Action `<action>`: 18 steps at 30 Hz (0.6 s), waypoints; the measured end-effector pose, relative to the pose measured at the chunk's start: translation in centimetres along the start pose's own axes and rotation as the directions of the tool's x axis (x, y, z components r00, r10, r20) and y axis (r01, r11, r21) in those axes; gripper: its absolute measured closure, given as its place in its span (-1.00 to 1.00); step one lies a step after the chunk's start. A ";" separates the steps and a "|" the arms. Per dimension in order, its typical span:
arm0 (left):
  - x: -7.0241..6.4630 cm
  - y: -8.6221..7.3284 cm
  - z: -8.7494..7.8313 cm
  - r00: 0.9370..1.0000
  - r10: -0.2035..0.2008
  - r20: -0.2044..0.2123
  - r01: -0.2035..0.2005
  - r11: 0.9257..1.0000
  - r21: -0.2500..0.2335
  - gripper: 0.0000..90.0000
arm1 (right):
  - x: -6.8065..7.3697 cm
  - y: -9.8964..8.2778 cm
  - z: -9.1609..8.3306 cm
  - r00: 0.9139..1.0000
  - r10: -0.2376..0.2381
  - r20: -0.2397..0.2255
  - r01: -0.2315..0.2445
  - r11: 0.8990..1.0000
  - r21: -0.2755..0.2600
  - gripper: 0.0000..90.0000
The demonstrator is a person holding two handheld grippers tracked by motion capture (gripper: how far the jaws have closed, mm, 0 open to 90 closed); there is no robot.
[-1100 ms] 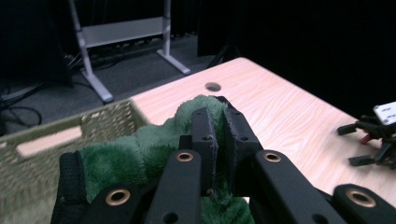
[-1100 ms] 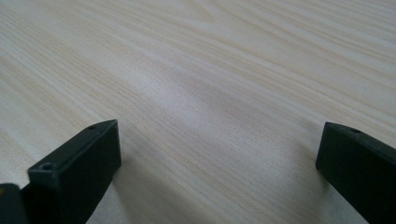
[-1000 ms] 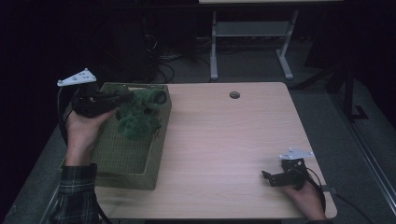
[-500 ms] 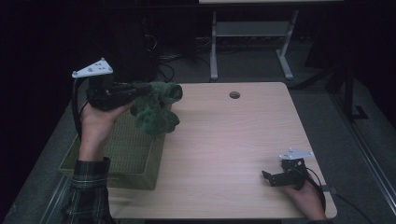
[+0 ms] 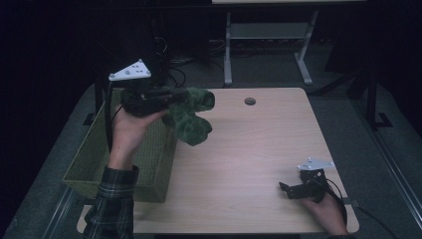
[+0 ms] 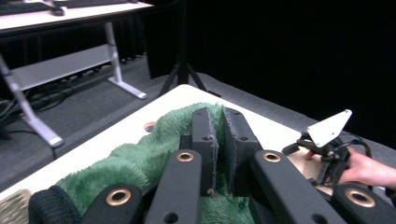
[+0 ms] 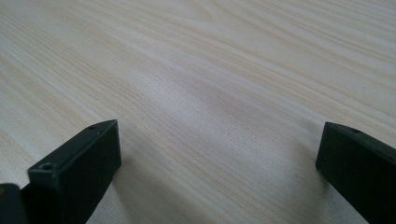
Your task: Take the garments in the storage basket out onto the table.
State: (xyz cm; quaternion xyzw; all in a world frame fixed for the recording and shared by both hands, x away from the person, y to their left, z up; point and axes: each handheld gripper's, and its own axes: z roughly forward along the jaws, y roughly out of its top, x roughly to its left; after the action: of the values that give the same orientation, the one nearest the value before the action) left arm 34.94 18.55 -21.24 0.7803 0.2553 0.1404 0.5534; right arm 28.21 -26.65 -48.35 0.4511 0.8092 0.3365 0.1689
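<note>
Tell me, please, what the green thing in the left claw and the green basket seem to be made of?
Green cloth: apparently plush or fleece; its deep fuzzy pile shows and it droops in soft folds. Basket: woven-looking, perhaps wicker or plastic mesh; its walls show a fine grid, matt.

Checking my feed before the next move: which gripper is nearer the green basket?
Left. The left gripper hangs just above the green basket at its far rim, shut on a green cloth. The right gripper rests across the table, near its right corner.
</note>
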 end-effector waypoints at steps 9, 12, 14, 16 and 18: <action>-1.5 0.3 3.1 0.998 0.015 0.068 -0.016 1.000 0.010 0.88 | 0.0 0.0 0.0 1.000 0.001 0.000 -0.001 1.000 0.000 -1.00; -2.2 0.1 4.3 0.996 0.019 0.088 -0.020 1.000 0.011 0.88 | 0.0 0.0 0.0 1.000 0.000 0.000 0.000 1.000 0.001 -1.00; -2.6 -0.1 5.1 0.995 0.016 0.101 -0.017 1.000 0.010 0.88 | 0.0 0.0 0.0 1.000 0.000 0.000 0.000 1.000 0.000 -1.00; -3.0 -0.5 6.1 0.993 0.010 0.115 -0.012 1.000 0.013 0.88 | 0.0 0.0 0.0 1.000 0.000 0.000 0.000 1.000 0.001 -1.00; -3.4 -1.0 6.9 0.992 0.003 0.125 -0.006 1.000 0.017 0.88 | 0.0 0.0 0.0 1.000 0.002 0.000 -0.002 1.000 0.001 -1.00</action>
State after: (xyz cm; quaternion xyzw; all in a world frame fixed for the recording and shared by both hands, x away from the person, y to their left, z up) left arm 35.35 11.43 -24.32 0.7929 0.2197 0.0905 0.5611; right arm 28.20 -26.64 -48.34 0.4520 0.8088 0.3364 0.1682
